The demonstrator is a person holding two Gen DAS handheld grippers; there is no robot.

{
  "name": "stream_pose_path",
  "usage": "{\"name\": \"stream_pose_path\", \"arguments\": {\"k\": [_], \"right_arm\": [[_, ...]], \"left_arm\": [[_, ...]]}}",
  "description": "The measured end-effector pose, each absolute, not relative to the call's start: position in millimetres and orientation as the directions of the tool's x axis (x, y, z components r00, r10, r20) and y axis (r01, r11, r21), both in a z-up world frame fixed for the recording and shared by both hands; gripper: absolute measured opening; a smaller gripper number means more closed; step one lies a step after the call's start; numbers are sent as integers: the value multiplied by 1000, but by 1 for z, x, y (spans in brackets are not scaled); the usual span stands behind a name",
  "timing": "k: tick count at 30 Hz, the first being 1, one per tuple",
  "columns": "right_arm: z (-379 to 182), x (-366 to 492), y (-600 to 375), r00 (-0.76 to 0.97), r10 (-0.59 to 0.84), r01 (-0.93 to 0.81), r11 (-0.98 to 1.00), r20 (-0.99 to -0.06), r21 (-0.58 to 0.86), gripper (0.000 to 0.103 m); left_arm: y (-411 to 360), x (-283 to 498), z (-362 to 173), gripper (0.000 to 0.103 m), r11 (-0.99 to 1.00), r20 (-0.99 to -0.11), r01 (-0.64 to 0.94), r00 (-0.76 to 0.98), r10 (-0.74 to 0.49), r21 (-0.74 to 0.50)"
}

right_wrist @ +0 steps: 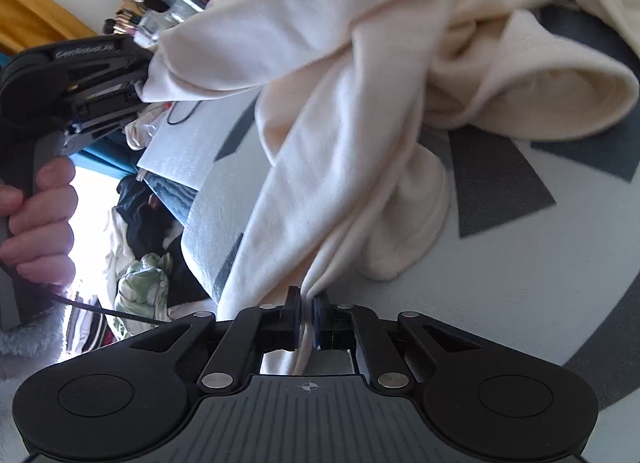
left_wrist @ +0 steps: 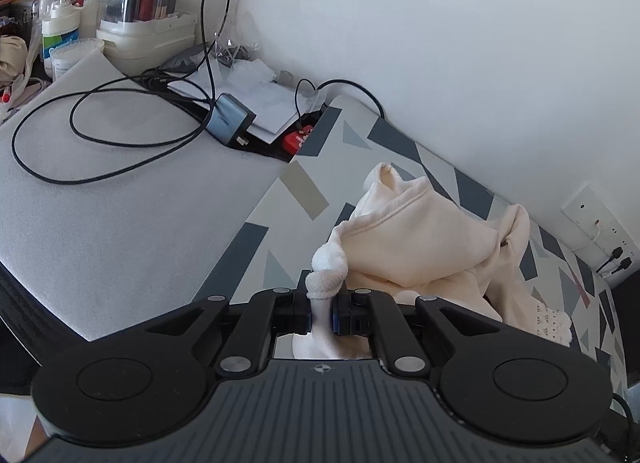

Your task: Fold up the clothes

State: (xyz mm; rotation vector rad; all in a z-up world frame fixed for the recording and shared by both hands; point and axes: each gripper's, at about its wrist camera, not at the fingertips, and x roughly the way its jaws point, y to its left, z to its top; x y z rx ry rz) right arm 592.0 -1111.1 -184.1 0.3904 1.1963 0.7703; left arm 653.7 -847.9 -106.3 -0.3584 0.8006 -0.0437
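Patterned surface (left_wrist: 304, 191): a pale sheet with grey and beige shapes is running from the lower middle to the right edge of the left wrist view; its left border is lying against a plain grey mat (left_wrist: 120, 203), and its far border is meeting the white wall (left_wrist: 440, 43).
Open room: the grey mat is lying bare across the left half, apart from a looping black cable (left_wrist: 76, 143) near its top.
Cream garment (left_wrist: 420, 239): it is sitting crumpled on the patterned surface, right of centre; in the right wrist view it is filling the upper middle and right, bunched and twisted.
Left gripper (left_wrist: 321, 303): its fingers are clenching a rolled white cuff of the garment, at the lower middle.
Right gripper (right_wrist: 307, 315): its fingers are pinching a thin hanging fold of the garment, at the lower middle.
Hand (right_wrist: 36, 219): it is gripping the other tool's handle at the left edge of the right wrist view.
Charger (left_wrist: 230, 119): a grey block is resting at the mat's top edge.
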Motion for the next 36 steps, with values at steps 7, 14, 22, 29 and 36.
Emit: {"name": "stream_pose_path", "arguments": {"k": [7,14,22,29,36], "right_arm": [[-114,590,-1144,278,885,-462,464,-373,756,4],[-69,599,-1214,457,889,-412,246,-35,877,4],[-53,603,-1303,704,702,-347,209,107,914,4],[-44,597,-1360,842,538,-271,367,34,890,4],[-56,572,-1441,958,268,-53,501,-97,864,4]], "left_arm": [[-842,667,-84,8,953,-660,-105,742,-115,-284],[-844,673,-71,8,942,-634,-86,759,-148,-324],[-859,671,-59,8,932,-608,-28,765,-212,-360],[-889,666,-43,9,865,-533,220,711,-458,-451],[-981,645,-52,37,692,-542,593,451,-709,-411]]}}
